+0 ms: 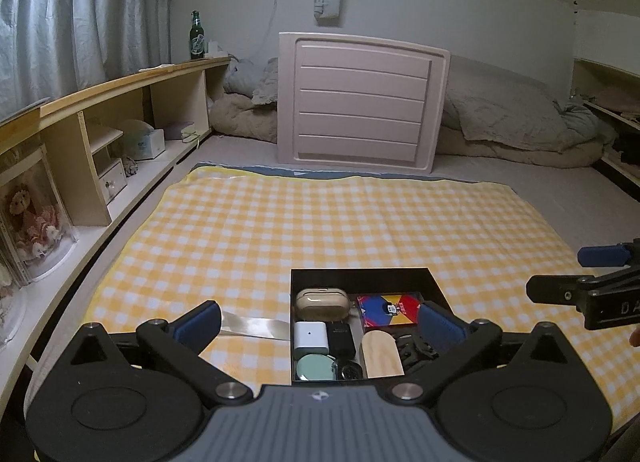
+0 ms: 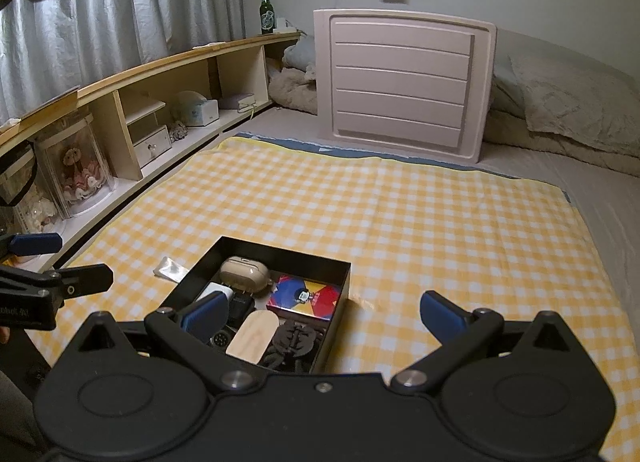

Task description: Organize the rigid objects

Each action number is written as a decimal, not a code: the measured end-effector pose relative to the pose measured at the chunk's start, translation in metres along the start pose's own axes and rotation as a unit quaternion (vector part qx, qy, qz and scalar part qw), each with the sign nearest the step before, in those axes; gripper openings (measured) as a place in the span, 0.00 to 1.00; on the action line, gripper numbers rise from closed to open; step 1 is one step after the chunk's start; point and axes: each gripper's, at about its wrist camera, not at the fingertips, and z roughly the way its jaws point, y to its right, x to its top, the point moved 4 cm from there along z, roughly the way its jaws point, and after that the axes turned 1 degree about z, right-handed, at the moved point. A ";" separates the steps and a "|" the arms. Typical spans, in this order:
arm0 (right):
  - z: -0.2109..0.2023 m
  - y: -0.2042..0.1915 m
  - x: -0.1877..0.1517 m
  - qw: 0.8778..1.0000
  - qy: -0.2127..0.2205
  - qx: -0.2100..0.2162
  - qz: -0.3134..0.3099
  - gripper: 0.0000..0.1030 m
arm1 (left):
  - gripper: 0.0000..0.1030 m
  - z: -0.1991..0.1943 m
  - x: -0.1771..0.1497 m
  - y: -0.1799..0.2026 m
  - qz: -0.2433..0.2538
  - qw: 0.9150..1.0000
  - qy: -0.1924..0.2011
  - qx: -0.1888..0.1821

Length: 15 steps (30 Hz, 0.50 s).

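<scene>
Box (image 1: 436,282) looks stiff and loaded, so I'd grab a side wall, with both the left gripper (image 1: 318,324) and right gripper (image 2: 320,314) spread, holding nothing.

- The black tray's (image 1: 362,276) near wall was hidden behind the left hand-held gripper's (image 1: 320,322) body.
- One blue pad (image 1: 438,322) covered part of the colourful card box (image 1: 388,308) and the black openwork piece (image 1: 412,346).
- In the right wrist view, the white charger (image 2: 216,290) was half hidden behind a blue pad (image 2: 204,312).
- The small round dark item (image 1: 352,371) was too small to identify.
- The other hand-held gripper (image 1: 600,274) was cut off by the picture's right edge.
- The clear wrapper (image 2: 170,269) ran behind the tray wall.
</scene>
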 end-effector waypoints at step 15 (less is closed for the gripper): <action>-0.006 0.002 -0.011 1.000 -0.013 0.003 0.015 1.00 | 1.00 0.001 -0.009 0.002 0.001 1.000 -0.014 0.001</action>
